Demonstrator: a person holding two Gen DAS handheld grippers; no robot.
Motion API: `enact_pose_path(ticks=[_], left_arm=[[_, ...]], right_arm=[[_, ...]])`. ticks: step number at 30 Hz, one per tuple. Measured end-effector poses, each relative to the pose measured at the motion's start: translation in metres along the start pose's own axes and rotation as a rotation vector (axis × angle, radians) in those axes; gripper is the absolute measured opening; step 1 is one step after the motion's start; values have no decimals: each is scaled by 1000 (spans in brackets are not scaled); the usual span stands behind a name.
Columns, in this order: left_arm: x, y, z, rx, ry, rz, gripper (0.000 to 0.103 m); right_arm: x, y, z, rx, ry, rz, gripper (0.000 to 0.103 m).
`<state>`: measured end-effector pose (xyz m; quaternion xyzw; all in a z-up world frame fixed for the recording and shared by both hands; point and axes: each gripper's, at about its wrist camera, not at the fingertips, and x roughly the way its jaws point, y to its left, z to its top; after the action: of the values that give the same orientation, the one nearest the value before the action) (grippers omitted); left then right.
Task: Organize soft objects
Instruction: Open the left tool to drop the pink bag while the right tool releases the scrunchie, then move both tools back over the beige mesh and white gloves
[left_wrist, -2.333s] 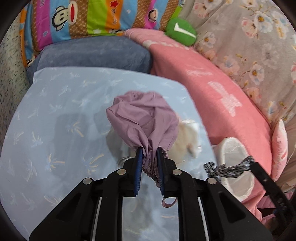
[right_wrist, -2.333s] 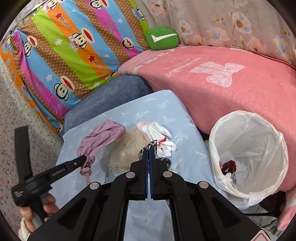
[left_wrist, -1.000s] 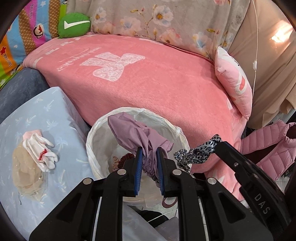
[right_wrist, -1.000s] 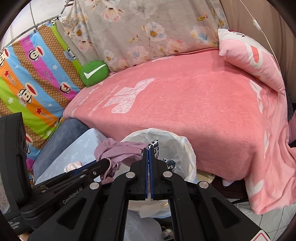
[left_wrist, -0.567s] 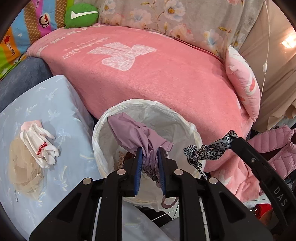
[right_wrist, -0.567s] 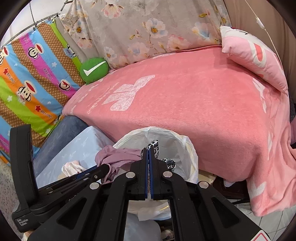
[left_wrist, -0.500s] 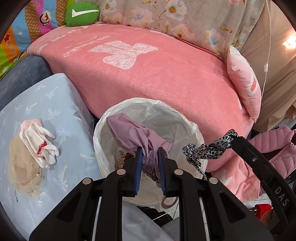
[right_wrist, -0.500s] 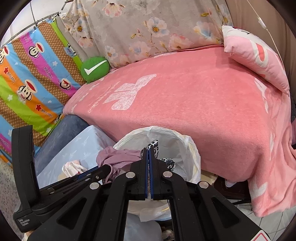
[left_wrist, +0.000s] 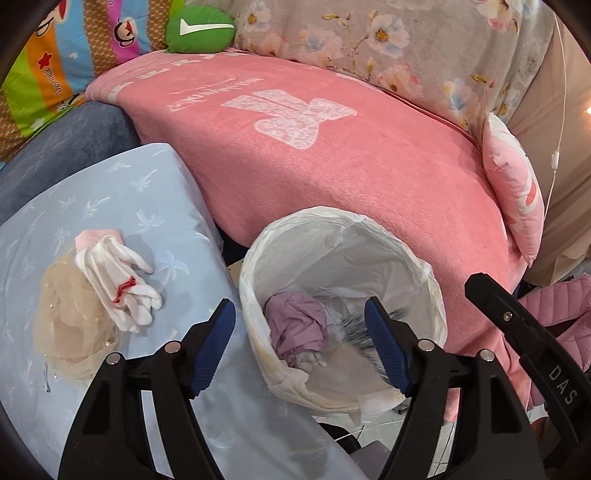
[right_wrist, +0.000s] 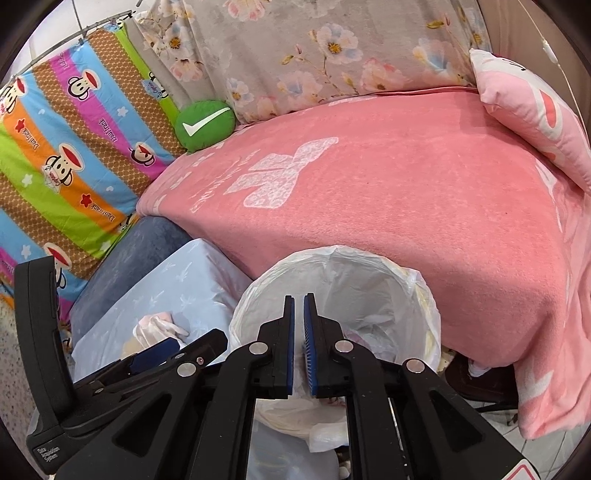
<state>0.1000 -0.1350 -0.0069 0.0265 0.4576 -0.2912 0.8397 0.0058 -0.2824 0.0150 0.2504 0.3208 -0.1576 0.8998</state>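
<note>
My left gripper (left_wrist: 297, 308) stands wide open over a white-lined bin (left_wrist: 332, 216), holding nothing. A crumpled purple cloth (left_wrist: 295, 326) lies inside the bin. Beside it is a blurred leopard-print band (left_wrist: 360, 326). My right gripper (right_wrist: 297, 321) hangs over the same bin (right_wrist: 334, 254), its fingers a narrow gap apart with nothing between them. White gloves (left_wrist: 118, 284) and a beige net cloth (left_wrist: 68, 328) lie on the light blue cushion (left_wrist: 147, 192) left of the bin. The gloves (right_wrist: 155, 326) also show in the right wrist view.
A pink blanket (left_wrist: 332, 158) covers the sofa behind the bin, with a pink pillow (left_wrist: 513, 192) at its right end. A green round cushion (left_wrist: 199, 29) and a striped monkey-print cover (right_wrist: 66, 155) lie at the back left. A pink jacket (left_wrist: 565, 306) hangs at the right.
Both grippers have opened, the left one wide and the right one slightly. The purple cloth has dropped from the left gripper into the bin, and the leopard band has left the right gripper.
</note>
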Motion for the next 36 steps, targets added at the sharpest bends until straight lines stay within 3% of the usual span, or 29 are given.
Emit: enact_pose_path(ticks=[3,10,36], left_arm=[[-3,4,-1,-3,-9,18,69],[-14,21,-5,-26,-39,58,69],[-48,117,-30,-179,-65,188,69]], right_arm=[[1,4,-1,-5,4,5,18],[4,21,-7,-33,21,26,23],[30,117,-48,-204,129,92,29]])
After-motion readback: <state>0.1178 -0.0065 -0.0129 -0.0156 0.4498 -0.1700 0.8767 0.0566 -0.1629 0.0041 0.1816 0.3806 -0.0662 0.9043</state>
